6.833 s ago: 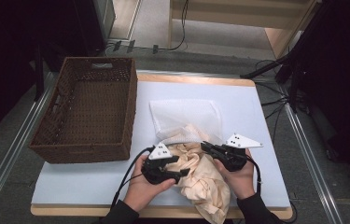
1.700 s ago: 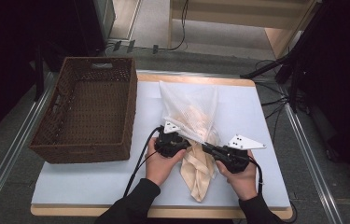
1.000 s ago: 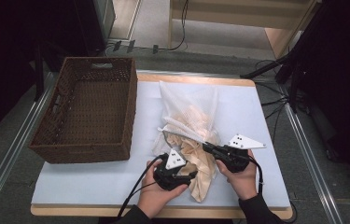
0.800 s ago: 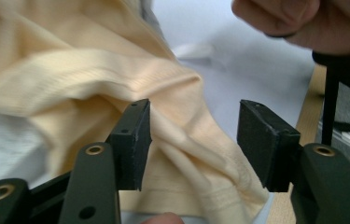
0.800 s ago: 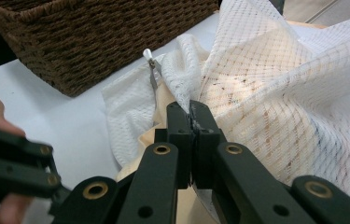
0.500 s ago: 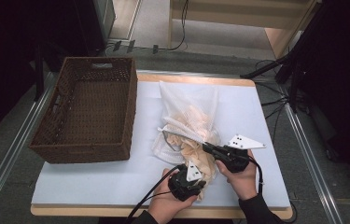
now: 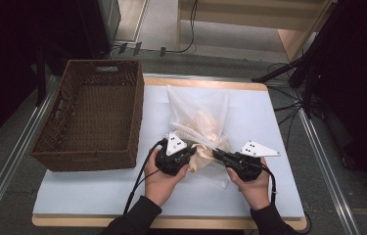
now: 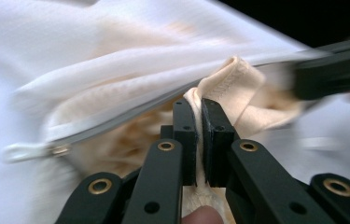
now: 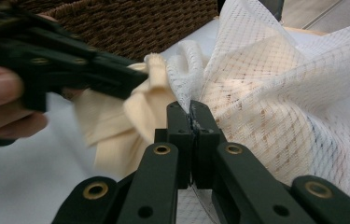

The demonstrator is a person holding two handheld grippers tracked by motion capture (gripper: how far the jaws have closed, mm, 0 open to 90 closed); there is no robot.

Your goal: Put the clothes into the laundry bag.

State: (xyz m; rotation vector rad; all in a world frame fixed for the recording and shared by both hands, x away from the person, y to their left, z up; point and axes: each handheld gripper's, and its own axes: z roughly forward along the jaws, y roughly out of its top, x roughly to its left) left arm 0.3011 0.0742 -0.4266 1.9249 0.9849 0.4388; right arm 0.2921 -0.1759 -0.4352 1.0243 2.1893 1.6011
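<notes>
your left tongs (image 7: 187,155) came back up, clenched on the soft cream cloth (image 8: 228,86). your right tongs (image 7: 218,155) pinch the white net bag (image 7: 198,110), keeping its mouth open for stuffing.

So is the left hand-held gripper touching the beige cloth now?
Touching. In the left gripper view the left hand-held gripper has its jaws shut on a fold of the beige cloth, which is pinched between them beside the mesh bag.
</notes>
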